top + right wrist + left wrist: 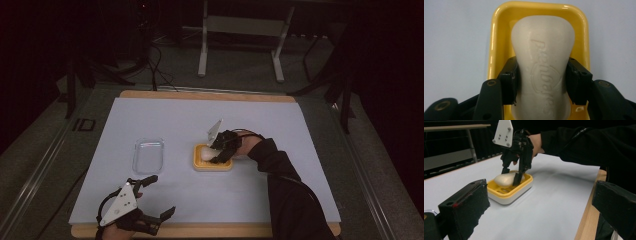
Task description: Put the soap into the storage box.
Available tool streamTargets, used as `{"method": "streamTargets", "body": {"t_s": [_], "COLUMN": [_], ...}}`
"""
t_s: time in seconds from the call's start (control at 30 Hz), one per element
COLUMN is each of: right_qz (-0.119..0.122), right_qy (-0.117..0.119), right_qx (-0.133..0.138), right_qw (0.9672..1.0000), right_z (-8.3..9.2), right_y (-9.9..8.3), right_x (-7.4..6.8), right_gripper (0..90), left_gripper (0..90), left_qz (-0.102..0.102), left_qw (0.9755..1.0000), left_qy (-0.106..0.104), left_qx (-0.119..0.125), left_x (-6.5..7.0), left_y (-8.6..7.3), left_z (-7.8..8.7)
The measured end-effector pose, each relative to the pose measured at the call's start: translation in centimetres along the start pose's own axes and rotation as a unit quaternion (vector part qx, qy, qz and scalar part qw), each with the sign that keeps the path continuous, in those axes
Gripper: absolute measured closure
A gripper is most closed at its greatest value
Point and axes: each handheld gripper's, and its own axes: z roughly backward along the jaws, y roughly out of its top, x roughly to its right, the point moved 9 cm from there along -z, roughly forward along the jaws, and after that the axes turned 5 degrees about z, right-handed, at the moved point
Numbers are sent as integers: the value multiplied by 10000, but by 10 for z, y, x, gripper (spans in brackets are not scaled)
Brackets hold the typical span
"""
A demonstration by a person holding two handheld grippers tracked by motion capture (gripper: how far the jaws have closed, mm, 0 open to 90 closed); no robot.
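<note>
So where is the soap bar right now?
The soap bar lies in the yellow dish mid-table in the high view, right of the clear tray, clamped by the right gripper.

Soap bar (pixel 541 67) in soap dish (pixel 496 32), lid (pixel 148 156) left.

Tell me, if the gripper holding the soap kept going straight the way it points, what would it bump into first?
The right gripper points down, shut on the soap bar. Pushed straight on, it would probably press the soap into the yellow soap dish first.
</note>
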Motion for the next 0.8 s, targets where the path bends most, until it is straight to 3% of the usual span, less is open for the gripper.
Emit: {"method": "streamTargets", "body": {"t_s": [0.3, 0.6, 0.8], "right_qz": [-23, -65, -55], "right_qy": [27, 52, 48], "right_qx": [-5, -265, -124], "right_qw": [10000, 9996, 9999], "right_z": [-6, -8, 2], "right_y": [0, -2, 4], "right_x": [1, -1, 0], "right_gripper": [495, 481, 461], "left_gripper": [11, 11, 11], "left_qz": [9, 7, 9], "left_qw": [10000, 10000, 10000], "left_qy": [-4, -4, -5], "left_qx": [-6, -19, -22], "left_x": [0, 0, 0], "left_y": [0, -1, -1], "left_z": [0, -1, -1]}}
